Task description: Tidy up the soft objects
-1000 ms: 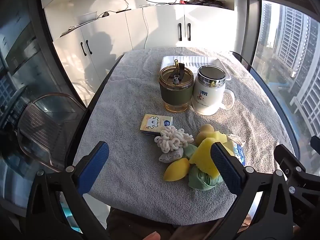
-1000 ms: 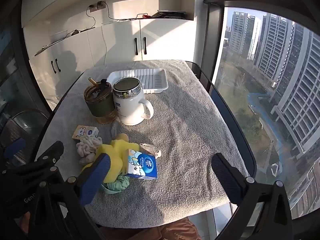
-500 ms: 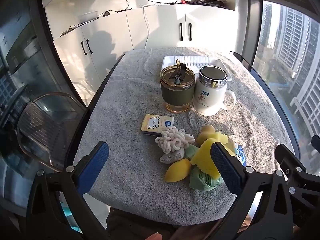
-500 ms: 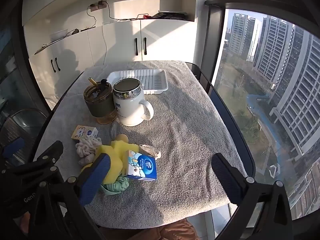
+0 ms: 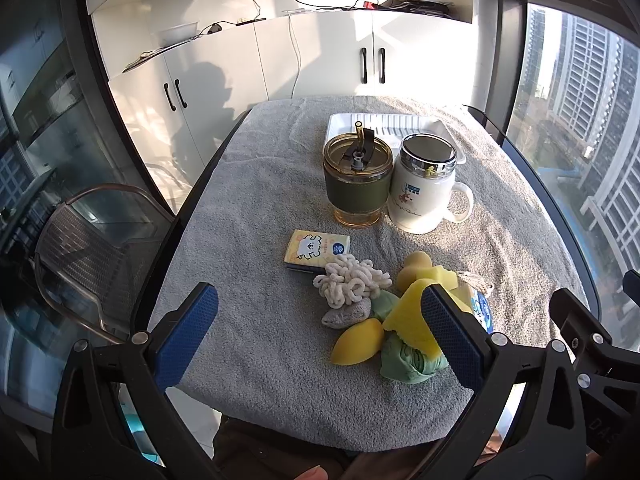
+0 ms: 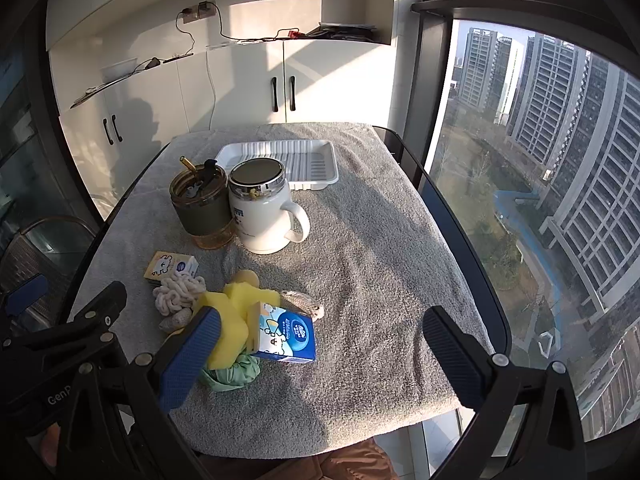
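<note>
Both grippers above the near edge of a towel-covered table, nothing held. Left gripper has its fingers spread wide; right gripper likewise wide and empty. The soft things lie heaped together near the front: a cream yarn bundle, a yellow sponge, a green cloth, a yellow egg-shaped puff and a small grey pad, with a blue carton leaning against the sponge. The white tray sits at the far side, behind the amber cup and the white mug. Likely hazards: a grasp into the heap may catch two pieces at once, or topple the carton; a reach toward the tray may strike the cup or mug, since both stand directly in the path
</note>
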Tool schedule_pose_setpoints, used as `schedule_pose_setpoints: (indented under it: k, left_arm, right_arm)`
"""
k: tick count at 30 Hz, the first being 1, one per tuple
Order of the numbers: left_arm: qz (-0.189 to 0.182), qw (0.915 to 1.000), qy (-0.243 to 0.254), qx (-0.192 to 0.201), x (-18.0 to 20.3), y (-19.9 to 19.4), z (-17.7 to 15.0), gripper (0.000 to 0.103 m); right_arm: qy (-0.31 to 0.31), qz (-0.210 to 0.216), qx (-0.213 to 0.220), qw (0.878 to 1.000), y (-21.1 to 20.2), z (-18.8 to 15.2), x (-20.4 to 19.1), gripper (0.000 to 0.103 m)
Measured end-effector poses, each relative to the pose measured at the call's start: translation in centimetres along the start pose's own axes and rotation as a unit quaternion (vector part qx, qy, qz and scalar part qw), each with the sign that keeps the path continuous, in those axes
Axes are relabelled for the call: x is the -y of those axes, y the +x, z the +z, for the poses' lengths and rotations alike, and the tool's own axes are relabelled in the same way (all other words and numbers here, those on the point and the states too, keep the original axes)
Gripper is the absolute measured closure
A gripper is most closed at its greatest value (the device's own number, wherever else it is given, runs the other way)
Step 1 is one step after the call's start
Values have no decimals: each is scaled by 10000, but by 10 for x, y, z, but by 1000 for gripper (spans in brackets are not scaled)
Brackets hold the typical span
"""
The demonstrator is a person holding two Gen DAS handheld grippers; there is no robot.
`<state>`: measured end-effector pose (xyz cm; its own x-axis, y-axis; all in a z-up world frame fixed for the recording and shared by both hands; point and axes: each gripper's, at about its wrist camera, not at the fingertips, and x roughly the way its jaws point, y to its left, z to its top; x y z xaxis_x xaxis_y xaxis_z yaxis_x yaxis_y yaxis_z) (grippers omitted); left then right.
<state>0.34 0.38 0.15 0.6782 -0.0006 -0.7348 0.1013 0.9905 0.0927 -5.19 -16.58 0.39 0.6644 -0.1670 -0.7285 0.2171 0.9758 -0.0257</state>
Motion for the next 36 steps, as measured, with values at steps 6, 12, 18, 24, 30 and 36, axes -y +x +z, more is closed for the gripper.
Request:
schedule_pose_setpoints:
  k: [6, 12, 18, 24, 30, 36]
  left_arm:
    - [-4, 10000, 2, 5, 0, 0, 0, 0]
    - [1, 10000, 1, 6, 0, 0, 0, 0]
    - [25, 10000, -7, 21, -3, -2, 1, 0]
    - [31, 10000, -5, 39, -4, -3, 1, 0]
    - [37, 10000, 0, 45, -3, -3, 1, 0]
    - [35, 10000, 1, 37, -4, -4, 1, 0]
  right_arm:
    - [1, -4, 1, 10000, 0, 0, 0, 0]
    - [-4, 1, 3, 10000, -1, 1, 0, 0]
    - [-6, 10, 3, 10000, 0, 1, 0, 0]
    - [-5, 23, 15, 10000, -1, 1, -3, 0]
    - [-5, 44, 21, 10000, -1, 1, -2, 0]
    - [1, 55, 20, 10000, -1, 1, -2, 0]
